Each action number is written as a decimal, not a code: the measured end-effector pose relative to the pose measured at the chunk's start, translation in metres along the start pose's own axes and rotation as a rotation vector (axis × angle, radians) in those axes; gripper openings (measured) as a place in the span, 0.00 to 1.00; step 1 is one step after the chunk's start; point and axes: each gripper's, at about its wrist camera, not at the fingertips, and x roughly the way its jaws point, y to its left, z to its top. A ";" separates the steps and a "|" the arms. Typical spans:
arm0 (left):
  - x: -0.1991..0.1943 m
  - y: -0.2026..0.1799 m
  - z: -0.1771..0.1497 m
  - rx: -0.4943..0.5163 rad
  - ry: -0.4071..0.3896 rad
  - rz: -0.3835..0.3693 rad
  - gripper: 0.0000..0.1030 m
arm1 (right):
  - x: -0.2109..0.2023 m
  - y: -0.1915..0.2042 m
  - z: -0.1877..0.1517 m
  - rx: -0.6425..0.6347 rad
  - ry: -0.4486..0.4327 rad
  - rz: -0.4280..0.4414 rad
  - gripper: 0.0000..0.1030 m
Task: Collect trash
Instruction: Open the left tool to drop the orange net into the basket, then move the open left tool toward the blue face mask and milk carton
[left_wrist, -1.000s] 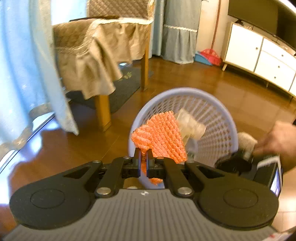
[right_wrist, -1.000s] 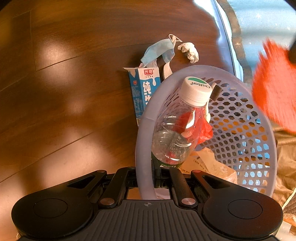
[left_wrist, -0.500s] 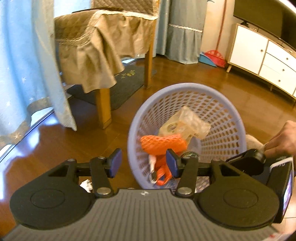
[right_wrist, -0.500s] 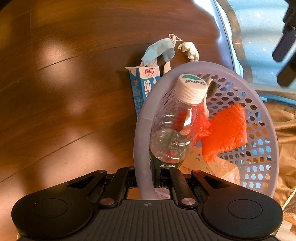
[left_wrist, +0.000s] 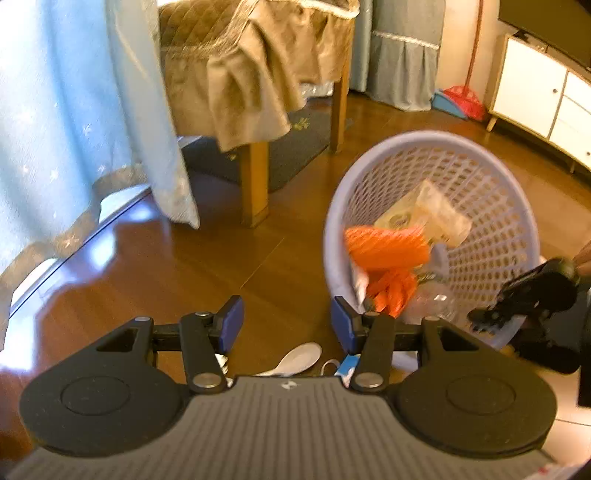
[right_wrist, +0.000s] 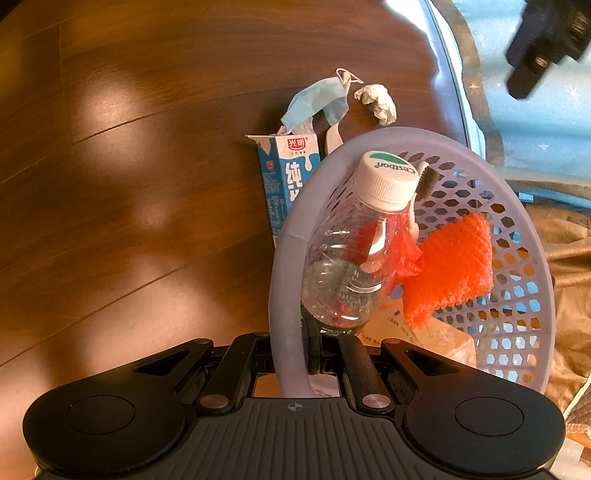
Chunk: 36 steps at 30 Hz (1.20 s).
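Left gripper (left_wrist: 286, 326) empty, jaws wide; right gripper (right_wrist: 291, 363) clamped on the rim of the basket (right_wrist: 286, 254).
Inside the basket: orange mesh (right_wrist: 452, 267), clear bottle (right_wrist: 351, 266), toothbrush (right_wrist: 424, 186). On the floor just beyond the basket: milk carton (right_wrist: 284, 173), face mask (right_wrist: 317, 103), crumpled tissue (right_wrist: 378, 101).

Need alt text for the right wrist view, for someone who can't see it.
The right tongs, shut on the rim of a lavender basket, hold it above a wood floor; inside lie a clear bottle and orange netting. A milk carton, face mask and crumpled tissue lie beyond.
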 end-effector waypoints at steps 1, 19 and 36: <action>0.002 0.001 -0.003 0.002 0.007 0.007 0.46 | 0.000 0.000 0.000 0.001 0.000 0.001 0.03; 0.029 0.006 -0.052 0.022 0.138 0.035 0.46 | -0.001 -0.001 0.000 0.024 -0.004 -0.009 0.03; 0.038 0.005 -0.078 0.037 0.188 0.048 0.46 | 0.006 -0.005 -0.003 0.054 0.005 -0.023 0.03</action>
